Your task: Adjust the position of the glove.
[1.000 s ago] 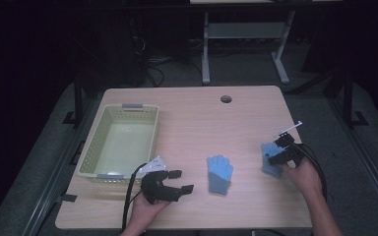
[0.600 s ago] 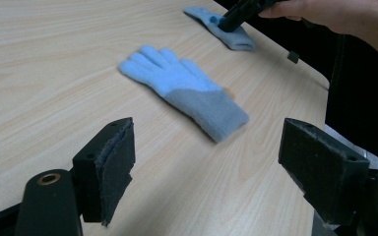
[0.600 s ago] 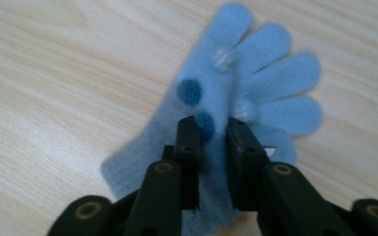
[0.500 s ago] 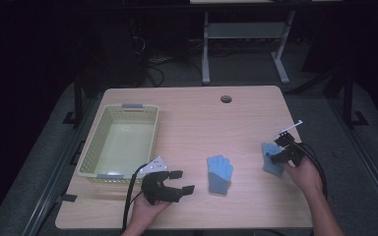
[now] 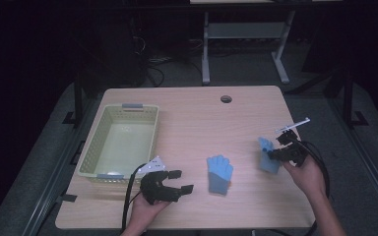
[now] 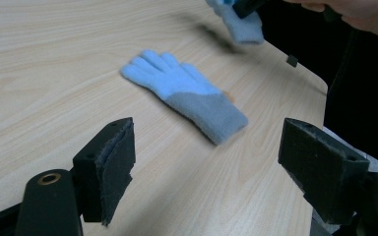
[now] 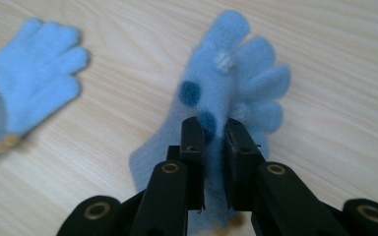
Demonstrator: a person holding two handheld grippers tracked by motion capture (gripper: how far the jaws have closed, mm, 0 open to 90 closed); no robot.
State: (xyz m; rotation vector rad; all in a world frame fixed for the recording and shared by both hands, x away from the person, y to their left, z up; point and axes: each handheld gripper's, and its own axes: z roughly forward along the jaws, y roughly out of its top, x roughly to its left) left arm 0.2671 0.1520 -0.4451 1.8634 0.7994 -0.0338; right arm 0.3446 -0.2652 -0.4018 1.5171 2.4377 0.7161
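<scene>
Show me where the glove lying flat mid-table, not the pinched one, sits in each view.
High view: flat glove lies bottom centre, between both grippers.
Left gripper view: flat glove centre, fingers pointing upper left, beyond the open jaws.
Right gripper view: flat glove at the left edge.
Shared landmark: the pinched glove.

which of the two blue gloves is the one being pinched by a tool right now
The glove with dots, by the table's right edge: the right tool is shut on it. The other glove lies flat mid-table, untouched, ahead of the open left tool.
</scene>
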